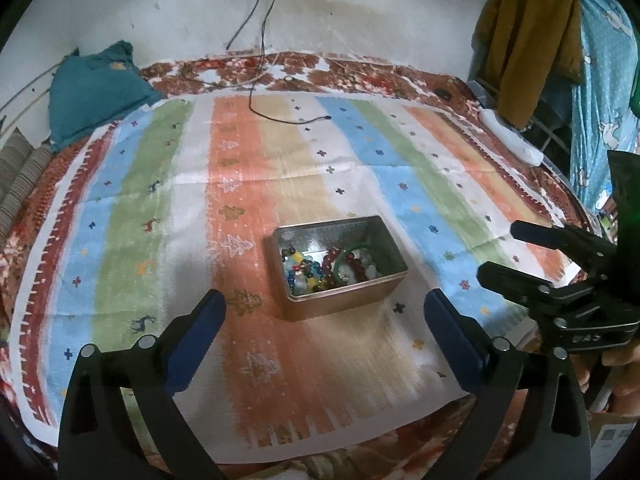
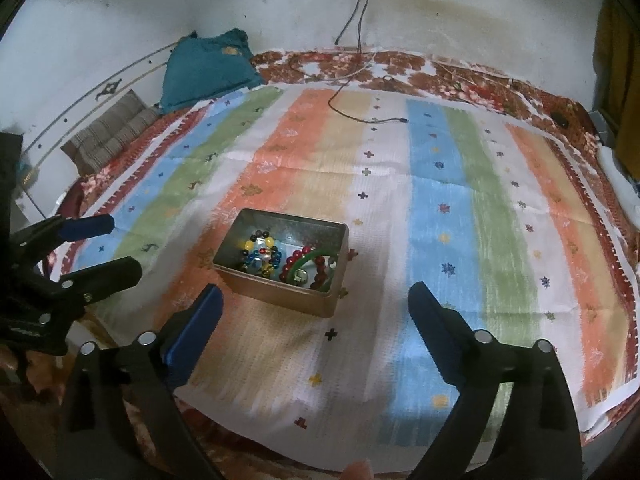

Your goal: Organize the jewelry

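A small metal tin (image 1: 332,224) stands on the striped cloth (image 1: 240,184), a little ahead of both grippers. Inside it lie a green bangle (image 1: 349,251), a dark red bead bracelet (image 1: 326,261) and a multicoloured bead bracelet (image 1: 299,269). My left gripper (image 1: 324,300) hovers just in front of the tin, open, with nothing between its blue pads. To the tin's right my right gripper (image 1: 500,252) also stands open and empty. In the right wrist view the tin (image 2: 276,294) sits ahead left of the right gripper (image 2: 315,293), and the left gripper (image 2: 122,245) is at the left edge.
A black cable (image 1: 280,118) trails from the wall onto the far part of the cloth. A teal pillow (image 1: 94,92) lies at the back left, a striped cushion (image 2: 112,136) beside it. Hanging clothes (image 1: 532,40) and a white object (image 1: 512,136) stand at the right edge.
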Tool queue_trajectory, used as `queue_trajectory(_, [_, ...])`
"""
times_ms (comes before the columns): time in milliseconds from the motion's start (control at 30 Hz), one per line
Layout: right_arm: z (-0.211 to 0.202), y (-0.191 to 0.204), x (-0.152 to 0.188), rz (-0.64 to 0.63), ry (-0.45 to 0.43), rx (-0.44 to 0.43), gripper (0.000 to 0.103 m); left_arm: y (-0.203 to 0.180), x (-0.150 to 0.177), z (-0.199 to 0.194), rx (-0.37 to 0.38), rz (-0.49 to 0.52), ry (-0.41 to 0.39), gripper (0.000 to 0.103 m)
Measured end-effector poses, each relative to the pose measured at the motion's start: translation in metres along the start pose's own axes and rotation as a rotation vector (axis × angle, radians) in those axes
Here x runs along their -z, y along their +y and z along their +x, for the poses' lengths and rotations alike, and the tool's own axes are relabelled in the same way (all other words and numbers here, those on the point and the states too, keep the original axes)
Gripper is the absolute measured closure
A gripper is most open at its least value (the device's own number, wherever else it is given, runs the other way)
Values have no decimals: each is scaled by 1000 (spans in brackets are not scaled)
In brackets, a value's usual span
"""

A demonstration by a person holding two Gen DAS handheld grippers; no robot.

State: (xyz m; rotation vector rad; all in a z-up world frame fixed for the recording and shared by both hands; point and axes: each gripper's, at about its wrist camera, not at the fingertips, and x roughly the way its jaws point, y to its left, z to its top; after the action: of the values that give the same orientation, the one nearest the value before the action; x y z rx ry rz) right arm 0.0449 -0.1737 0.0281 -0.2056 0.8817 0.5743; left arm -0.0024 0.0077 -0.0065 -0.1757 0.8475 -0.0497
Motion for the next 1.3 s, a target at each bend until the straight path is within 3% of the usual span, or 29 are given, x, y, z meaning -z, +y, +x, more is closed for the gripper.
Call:
queue_trajectory(367, [-11,2,3,-3,-46,-4,5,-6,2,-9,-22,43,-66,6])
queue_trajectory(667, [-15,5,4,-22,-76,35,5,-10,4,-11,-48,71,-82,6])
queue_trajectory(1300, [-24,10,6,-39,-118,9,5,-9,3,-16,-54,74,-108,6])
